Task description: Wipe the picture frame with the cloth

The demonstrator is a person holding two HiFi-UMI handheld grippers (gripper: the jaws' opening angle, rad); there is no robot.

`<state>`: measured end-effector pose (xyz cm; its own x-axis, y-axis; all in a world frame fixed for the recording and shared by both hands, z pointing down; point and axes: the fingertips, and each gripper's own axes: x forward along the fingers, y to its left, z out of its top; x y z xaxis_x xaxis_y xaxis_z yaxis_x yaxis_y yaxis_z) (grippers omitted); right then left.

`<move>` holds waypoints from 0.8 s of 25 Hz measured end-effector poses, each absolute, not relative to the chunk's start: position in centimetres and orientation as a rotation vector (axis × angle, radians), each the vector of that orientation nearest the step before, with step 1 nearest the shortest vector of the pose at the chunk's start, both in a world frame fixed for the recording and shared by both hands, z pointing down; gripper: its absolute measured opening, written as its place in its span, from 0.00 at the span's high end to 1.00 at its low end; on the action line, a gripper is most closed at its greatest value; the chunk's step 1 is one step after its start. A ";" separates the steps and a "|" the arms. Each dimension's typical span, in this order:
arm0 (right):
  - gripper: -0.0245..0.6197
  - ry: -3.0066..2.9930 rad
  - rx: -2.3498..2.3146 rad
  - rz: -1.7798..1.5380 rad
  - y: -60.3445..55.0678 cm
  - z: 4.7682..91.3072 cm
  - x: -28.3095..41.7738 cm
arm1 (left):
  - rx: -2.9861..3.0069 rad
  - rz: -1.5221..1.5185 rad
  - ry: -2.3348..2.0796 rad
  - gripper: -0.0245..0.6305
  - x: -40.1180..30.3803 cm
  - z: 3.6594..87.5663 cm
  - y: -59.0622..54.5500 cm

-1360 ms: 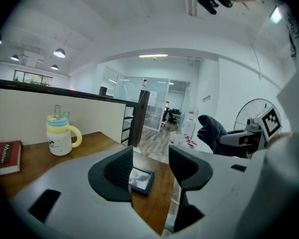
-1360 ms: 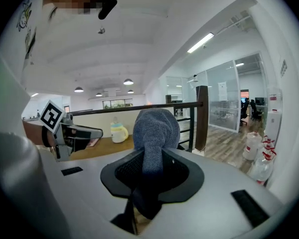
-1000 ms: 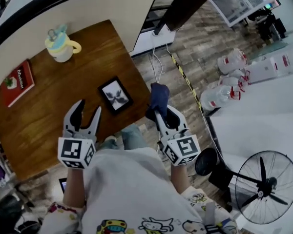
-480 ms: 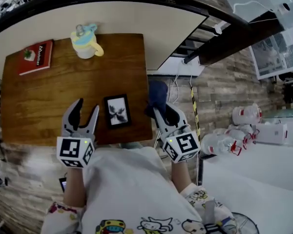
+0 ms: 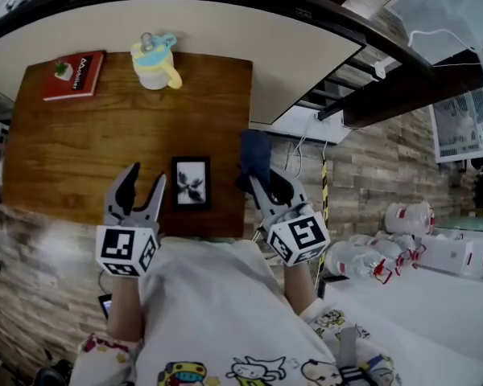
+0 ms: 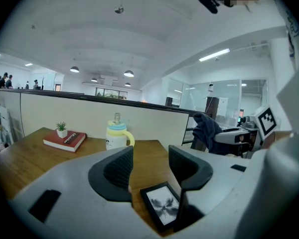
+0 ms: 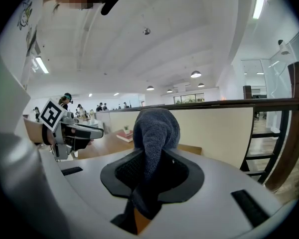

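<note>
Cloth [image 5: 256,155] is kept clamped in the right claw [image 5: 267,185] as the picture frame [image 5: 191,182] is brought between it and the open left claw [image 5: 143,180]; wiping is judged imminent.

Looking down on a wooden table [image 5: 88,159] at left centre of the head view, carrying a red book [image 5: 74,75] at upper left, a lidded cup [image 5: 155,61] at top, and a picture frame [image 5: 191,182] lying flat near its lower-right edge.
</note>
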<state>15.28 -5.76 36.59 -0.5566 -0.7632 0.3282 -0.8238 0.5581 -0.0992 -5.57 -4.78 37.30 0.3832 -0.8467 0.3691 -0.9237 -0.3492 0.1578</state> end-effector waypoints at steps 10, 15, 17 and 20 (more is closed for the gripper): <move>0.85 -2.538 1.318 0.362 -5.2 36.8 14.4 | 2.323 0.315 -1.502 0.66 -5.6 37.8 -5.0; 0.85 -2.521 1.324 0.373 -5.3 37.1 13.8 | 2.328 0.318 -1.477 0.66 -5.7 38.3 -5.4; 0.85 -2.519 1.318 0.378 -5.3 37.4 13.5 | 2.328 0.326 -1.468 0.66 -5.7 38.7 -5.5; 0.85 -2.510 1.311 0.392 -5.5 37.9 13.1 | 2.323 0.345 -1.447 0.66 -5.7 39.4 -5.7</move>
<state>13.06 -5.47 37.94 -0.5479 -0.7510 0.3684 -0.8276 0.5508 -0.1081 -5.69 -5.70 39.40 0.4391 -0.8048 0.3993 -0.8984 -0.3969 0.1880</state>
